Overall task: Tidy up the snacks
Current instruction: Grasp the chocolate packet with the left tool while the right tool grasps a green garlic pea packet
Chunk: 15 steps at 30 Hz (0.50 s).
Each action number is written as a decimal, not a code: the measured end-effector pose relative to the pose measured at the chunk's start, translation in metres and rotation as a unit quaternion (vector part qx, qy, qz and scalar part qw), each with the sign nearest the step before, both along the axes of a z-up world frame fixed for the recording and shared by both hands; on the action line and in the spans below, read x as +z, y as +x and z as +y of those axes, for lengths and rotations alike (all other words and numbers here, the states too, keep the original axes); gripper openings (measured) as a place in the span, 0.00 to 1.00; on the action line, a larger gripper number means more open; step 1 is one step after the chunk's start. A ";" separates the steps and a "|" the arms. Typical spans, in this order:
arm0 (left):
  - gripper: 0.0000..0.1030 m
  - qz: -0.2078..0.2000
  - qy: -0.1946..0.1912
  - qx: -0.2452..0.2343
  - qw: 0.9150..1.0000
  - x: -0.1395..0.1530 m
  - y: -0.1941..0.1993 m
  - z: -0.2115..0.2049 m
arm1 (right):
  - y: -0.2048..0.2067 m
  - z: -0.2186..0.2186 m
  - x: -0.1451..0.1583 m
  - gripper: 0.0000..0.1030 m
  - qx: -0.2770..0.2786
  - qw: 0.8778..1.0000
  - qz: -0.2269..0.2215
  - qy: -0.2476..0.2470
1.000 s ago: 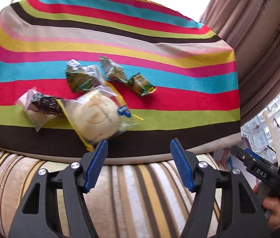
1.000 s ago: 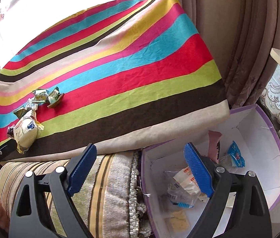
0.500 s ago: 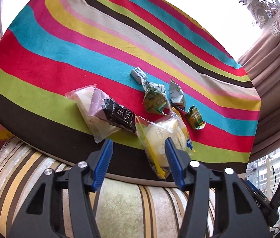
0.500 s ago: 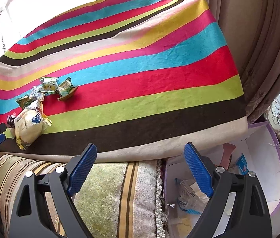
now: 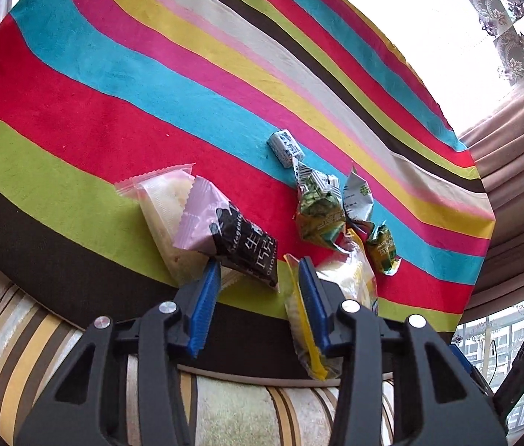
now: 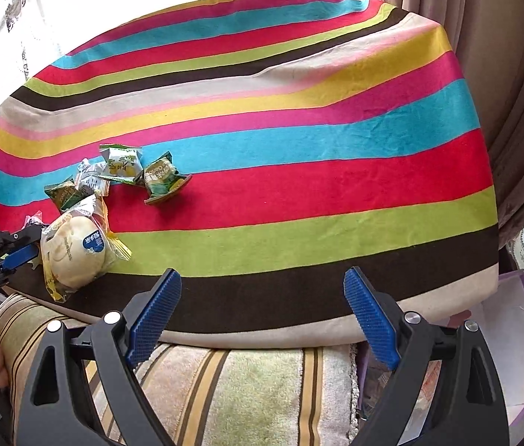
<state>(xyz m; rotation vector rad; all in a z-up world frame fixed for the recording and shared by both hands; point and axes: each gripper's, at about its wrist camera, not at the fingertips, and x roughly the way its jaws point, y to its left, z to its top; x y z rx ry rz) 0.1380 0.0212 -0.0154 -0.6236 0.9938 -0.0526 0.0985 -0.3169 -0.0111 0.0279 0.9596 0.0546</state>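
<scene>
Several wrapped snacks lie in a cluster on the striped cloth point(image 5: 120, 104). My left gripper point(image 5: 260, 278) is open, its blue pads partly closed in, with the tip of a pink and black chocolate pack point(image 5: 239, 239) between them. A clear pack with pale cake point(image 5: 165, 200) lies under that pack. A round bun in a yellow-edged bag point(image 5: 347, 278) point(image 6: 74, 251) lies just right of the right pad. Green packets point(image 5: 319, 208) point(image 6: 163, 178) and a small blue-white candy point(image 5: 286, 146) lie beyond. My right gripper point(image 6: 262, 304) is open and empty over the cloth's front edge.
A striped cushion point(image 6: 225, 390) lies below the cloth's front edge. A purple-rimmed box point(image 6: 518, 334) stands at the lower right in the right wrist view. Curtains point(image 6: 514, 93) hang on the right. The left gripper point(image 6: 5, 256) shows at the left edge there.
My left gripper moved forward to the snacks and its pads narrowed around the black pack's tip. My right gripper swung left, away from the purple box, and stays wide open.
</scene>
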 end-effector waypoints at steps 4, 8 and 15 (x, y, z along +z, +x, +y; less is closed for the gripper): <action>0.42 -0.003 -0.001 0.001 1.000 -0.001 0.010 0.001 | 0.010 0.010 -0.002 0.85 0.012 1.000 0.003 -0.001; 0.42 -0.006 -0.001 0.004 1.000 -0.002 0.022 0.000 | 0.021 0.021 -0.004 0.85 0.020 1.000 0.003 0.001; 0.42 -0.009 0.011 0.004 1.000 -0.004 0.041 -0.003 | 0.042 0.038 -0.005 0.85 0.035 0.999 -0.007 0.011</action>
